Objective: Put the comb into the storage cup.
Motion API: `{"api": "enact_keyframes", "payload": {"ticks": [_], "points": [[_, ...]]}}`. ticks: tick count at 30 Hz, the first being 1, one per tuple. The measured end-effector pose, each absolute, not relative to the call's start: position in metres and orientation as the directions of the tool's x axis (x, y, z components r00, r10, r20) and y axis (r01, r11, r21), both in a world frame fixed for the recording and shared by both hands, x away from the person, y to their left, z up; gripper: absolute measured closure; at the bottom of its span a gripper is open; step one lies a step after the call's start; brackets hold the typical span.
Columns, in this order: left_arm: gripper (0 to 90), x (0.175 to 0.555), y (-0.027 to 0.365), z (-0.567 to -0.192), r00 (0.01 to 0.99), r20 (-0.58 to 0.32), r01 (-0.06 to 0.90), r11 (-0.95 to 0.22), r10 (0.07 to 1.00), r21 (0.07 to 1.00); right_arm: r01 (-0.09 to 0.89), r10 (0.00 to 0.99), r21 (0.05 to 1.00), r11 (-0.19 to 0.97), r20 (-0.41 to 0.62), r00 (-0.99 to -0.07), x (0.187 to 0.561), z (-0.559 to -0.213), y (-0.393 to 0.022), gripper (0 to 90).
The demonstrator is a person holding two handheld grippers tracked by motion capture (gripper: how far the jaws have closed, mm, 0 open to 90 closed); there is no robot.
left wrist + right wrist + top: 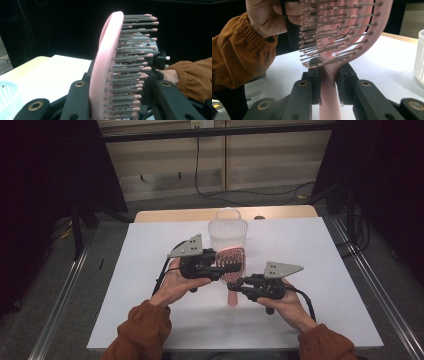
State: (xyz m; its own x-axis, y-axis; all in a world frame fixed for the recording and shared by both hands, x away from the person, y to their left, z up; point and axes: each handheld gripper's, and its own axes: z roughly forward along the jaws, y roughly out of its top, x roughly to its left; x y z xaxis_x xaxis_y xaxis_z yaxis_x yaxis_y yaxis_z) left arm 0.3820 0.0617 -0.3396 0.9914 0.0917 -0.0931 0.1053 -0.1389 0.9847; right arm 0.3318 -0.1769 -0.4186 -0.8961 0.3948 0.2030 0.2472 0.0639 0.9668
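Hairbrush (231,265) hangs above our worktop (150,285), handle pinched in our right gripper (328,83), head seemingly just clamped by our left gripper (120,87), the basket (228,232) behind awaiting it.

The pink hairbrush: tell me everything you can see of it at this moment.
The pink hairbrush looks like smooth plastic, with an oval paddle head and a slim handle. Grey bristles with pinkish ball tips stand out from one face. It is held above the white table, just in front of a clear ribbed basket. The right gripper is shut on the neck where handle meets head. The left gripper straddles the head, one jaw behind its back and one past the bristle tips; firm contact there cannot be told.
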Motion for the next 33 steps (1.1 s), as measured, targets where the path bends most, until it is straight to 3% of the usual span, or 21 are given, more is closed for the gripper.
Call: {"api": "enact_keyframes", "payload": {"ticks": [16, 20, 22, 25, 28, 33], "points": [[64.2, 0.3839, 0.0611, -0.3394, 0.985, -0.095, 0.116, -0.144, 0.142, 0.983, 0.225, 0.439, 0.971, 0.083, 0.167, -0.883, 0.3316, -0.4177, -0.1759, 68.1], [64.3, 0.3842, 0.0624, -0.3386, 0.984, -0.090, 0.112, -0.136, 0.155, 0.984, 0.222, 0.452, 0.972, 0.079, 0.163, -0.877, 0.3310, -0.4167, -0.1750, 60.3], [64.3, 0.3846, 0.0628, -0.3385, 0.984, -0.090, 0.112, -0.136, 0.154, 0.984, 0.222, 0.474, 0.973, 0.071, 0.162, -0.865, 0.3306, -0.4163, -0.1744, 51.9], [64.3, 0.3851, 0.0635, -0.3383, 0.984, -0.091, 0.113, -0.137, 0.153, 0.984, 0.218, 0.486, 0.973, 0.071, 0.158, -0.860, 0.3301, -0.4156, -0.1747, 50.3], [64.3, 0.3856, 0.0646, -0.3374, 0.982, -0.090, 0.113, -0.140, 0.163, 0.984, 0.218, 0.514, 0.974, 0.061, 0.157, -0.844, 0.3297, -0.4150, -0.1748, 39.3], [64.4, 0.3859, 0.0686, -0.3352, 0.980, -0.088, 0.112, -0.127, 0.177, 0.986, 0.223, 0.541, 0.974, 0.048, 0.162, -0.825, 0.3299, -0.4143, -0.1763, 32.8]]}}
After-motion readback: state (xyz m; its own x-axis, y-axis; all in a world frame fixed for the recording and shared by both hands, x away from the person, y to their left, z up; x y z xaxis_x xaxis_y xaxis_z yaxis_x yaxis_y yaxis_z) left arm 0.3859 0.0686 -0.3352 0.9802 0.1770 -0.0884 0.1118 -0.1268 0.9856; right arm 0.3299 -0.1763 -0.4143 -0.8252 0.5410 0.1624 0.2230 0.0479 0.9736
